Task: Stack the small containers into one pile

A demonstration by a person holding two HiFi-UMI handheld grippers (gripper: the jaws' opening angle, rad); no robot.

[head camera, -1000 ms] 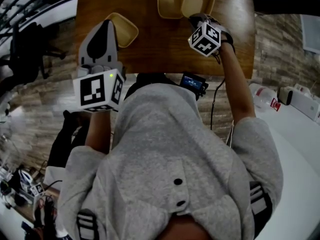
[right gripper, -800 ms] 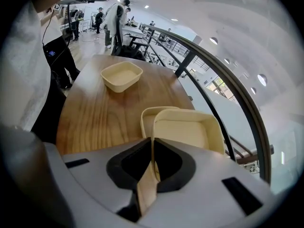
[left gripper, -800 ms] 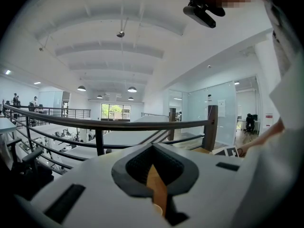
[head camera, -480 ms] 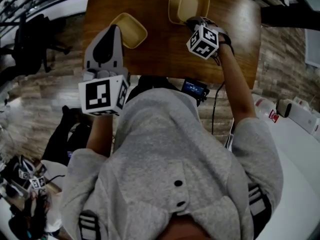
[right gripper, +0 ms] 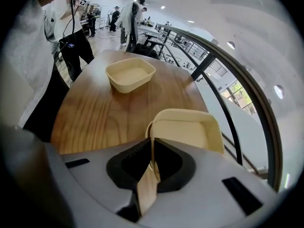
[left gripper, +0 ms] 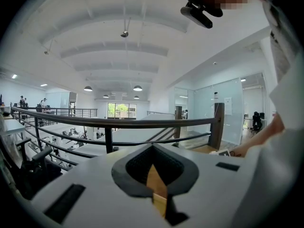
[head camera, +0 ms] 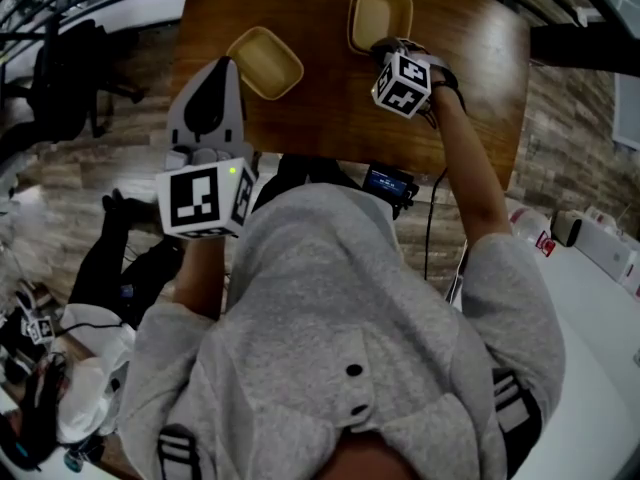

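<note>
My right gripper [head camera: 386,50] is shut on the near rim of a cream container [head camera: 381,15], holding it tilted over a second cream container whose rim [head camera: 353,24] peeks out at its left. In the right gripper view the pinched wall runs between the jaws [right gripper: 153,167] and the held container [right gripper: 187,129] fills the front. A third cream container [head camera: 265,61] [right gripper: 130,75] sits alone on the table's left part. My left gripper [head camera: 212,73] hovers just beside it, shut and empty. The left gripper view looks up at the ceiling, its jaws [left gripper: 154,184] together.
The wooden table [head camera: 330,118] is small, with its near edge by my body. A black device [head camera: 388,180] hangs at that edge. An office chair [head camera: 60,78] stands at the left, a white table with bottles [head camera: 590,238] at the right. A railing [right gripper: 223,103] runs past the table's far side.
My right gripper has carried its container left, from beside the second container to over it. The left gripper has hardly moved.
</note>
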